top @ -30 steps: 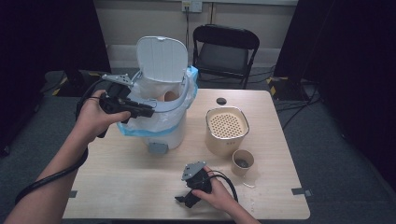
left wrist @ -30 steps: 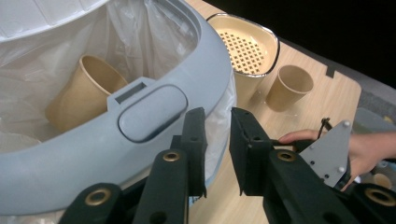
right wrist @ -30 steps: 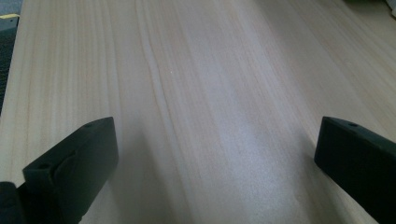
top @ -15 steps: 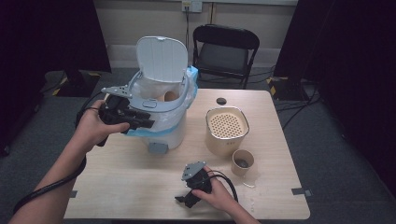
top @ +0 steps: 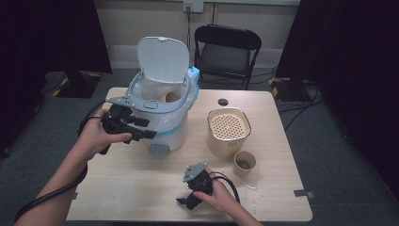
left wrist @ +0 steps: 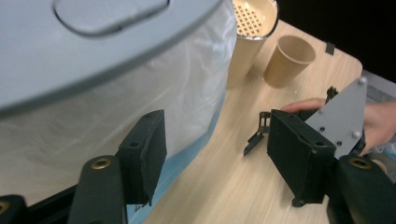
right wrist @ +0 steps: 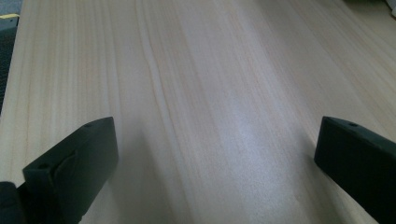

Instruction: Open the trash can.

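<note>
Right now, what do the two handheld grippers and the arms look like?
Both are black, pistol-shaped units. The left gripper trails a thick black cable; its fingers are flat black rectangular pads on arms with brass-coloured pivots. The right gripper carries a grey three-cornered plate and a looping black cable. Forearms are bare, no sleeves visible.

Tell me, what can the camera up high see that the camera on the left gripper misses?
High view: the white bin's raised lid, a black folding chair, the person's left hand holding the left gripper. Left gripper view: its own open black jaws beside the bin's plastic liner, nothing between them. Both: the perforated beige canister, brown paper cup, right gripper, wooden table.
</note>
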The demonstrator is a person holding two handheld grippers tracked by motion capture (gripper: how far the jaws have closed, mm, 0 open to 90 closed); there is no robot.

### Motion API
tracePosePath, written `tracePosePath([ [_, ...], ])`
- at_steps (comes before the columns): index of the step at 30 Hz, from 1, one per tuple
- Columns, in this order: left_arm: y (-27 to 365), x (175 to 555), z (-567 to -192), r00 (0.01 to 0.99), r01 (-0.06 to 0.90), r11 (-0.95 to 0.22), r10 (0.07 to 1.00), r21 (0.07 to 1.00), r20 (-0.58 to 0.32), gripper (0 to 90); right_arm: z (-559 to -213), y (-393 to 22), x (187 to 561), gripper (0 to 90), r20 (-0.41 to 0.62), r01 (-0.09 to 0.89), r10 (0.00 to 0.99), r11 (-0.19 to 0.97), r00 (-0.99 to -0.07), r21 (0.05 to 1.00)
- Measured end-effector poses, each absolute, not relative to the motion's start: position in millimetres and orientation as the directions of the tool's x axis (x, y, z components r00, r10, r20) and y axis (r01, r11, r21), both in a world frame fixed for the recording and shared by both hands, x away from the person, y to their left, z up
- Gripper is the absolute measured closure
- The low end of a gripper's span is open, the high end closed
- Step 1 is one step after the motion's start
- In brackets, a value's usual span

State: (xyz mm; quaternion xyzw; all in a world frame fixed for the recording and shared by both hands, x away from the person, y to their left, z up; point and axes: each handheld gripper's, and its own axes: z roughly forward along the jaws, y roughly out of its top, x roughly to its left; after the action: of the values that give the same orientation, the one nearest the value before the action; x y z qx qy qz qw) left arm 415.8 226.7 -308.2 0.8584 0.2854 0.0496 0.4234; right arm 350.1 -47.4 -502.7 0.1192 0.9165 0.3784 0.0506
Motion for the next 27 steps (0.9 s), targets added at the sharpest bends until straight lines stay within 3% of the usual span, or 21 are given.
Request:
tracePosePath([
  [10, 230, 412, -314, 0.839, 0.440, -0.492, 0.524, 0.751, -0.148, 27.7, -503, -47, 350, 0.0, -0.002, 0.180, 0.256, 0.685, -0.967, 0.706],
  [27, 236, 404, -339, 0.846, 0.437, -0.474, 0.504, 0.764, -0.171, 20.1, -503, -47, 350, 0.0, -0.004, 0.178, 0.255, 0.686, -0.967, 0.706],
])
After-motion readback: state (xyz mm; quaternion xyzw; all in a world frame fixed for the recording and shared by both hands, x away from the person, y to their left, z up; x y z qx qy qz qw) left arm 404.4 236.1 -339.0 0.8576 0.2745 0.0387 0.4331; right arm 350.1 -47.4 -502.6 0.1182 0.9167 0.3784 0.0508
